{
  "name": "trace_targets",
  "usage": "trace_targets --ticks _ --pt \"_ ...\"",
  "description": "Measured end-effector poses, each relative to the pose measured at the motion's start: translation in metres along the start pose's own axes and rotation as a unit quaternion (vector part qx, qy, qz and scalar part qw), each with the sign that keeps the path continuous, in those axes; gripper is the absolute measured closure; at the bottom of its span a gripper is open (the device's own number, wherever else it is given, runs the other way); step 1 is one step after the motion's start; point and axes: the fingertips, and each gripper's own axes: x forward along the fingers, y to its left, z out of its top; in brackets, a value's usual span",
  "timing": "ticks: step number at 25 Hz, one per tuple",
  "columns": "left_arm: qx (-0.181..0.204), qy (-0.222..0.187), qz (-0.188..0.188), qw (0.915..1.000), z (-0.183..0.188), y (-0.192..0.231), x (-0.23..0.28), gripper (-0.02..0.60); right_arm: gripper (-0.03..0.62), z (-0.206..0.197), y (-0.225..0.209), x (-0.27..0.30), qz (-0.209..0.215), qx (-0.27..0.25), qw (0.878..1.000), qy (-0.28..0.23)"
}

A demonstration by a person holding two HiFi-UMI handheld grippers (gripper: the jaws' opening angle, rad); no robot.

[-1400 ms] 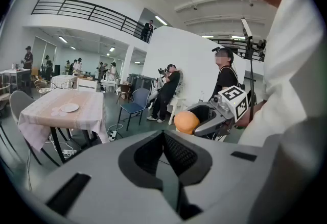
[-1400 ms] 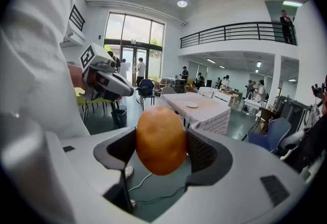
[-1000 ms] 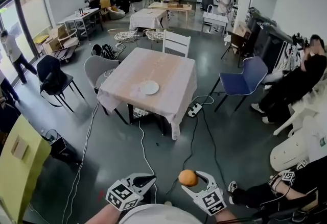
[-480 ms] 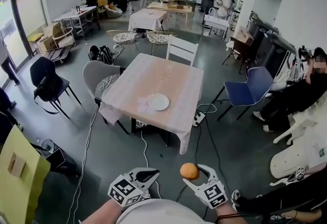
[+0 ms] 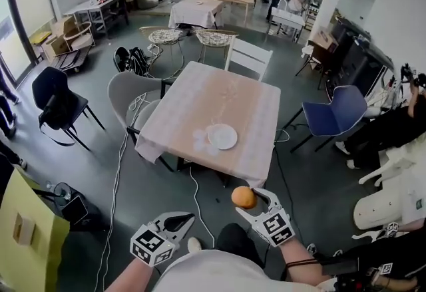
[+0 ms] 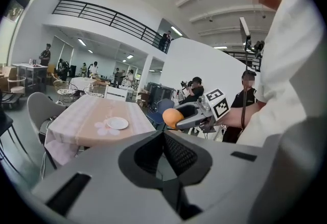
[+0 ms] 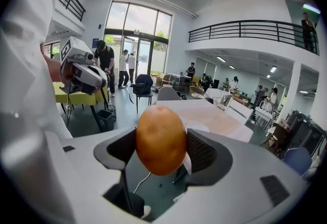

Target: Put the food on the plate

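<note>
The right gripper clamps the round orange food just off the table's near edge. The left gripper, jaws together and empty, hangs farther from the table. The white plate sits by that edge.

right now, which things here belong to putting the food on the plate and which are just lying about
Job:
- orange food, held in the right tool
- plate
- table under the plate

Lying about:
- blue chair
- white chair
- black chair
- left tool, shut and empty
</note>
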Motion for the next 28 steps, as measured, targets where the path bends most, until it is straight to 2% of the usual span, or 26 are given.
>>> trace_targets --ticks 4,8,18,22,28 --pt "-0.005 -0.009 0.022 0.9997 0.013 0.035 0.006 0.571 0.270 0.016 -0.041 0.050 0.016 -0.024 1.000 0.008" --pt "-0.027 -0.006 0.062 0.9977 0.027 0.081 0.019 0.572 0.269 0.036 -0.089 0.110 0.033 -0.039 0.999 0.008" --pt "-0.038 -0.024 0.142 0.9888 0.106 0.163 0.077 0.572 0.270 -0.001 -0.207 0.267 0.087 -0.085 0.989 0.090" --pt "-0.053 -0.014 0.177 0.9828 0.113 0.179 0.090 0.572 0.270 -0.020 -0.229 0.314 0.107 -0.102 0.982 0.118" --pt "-0.077 -0.007 0.228 0.9705 0.116 0.197 0.096 0.572 0.269 -0.035 -0.234 0.355 0.140 -0.122 0.974 0.129"
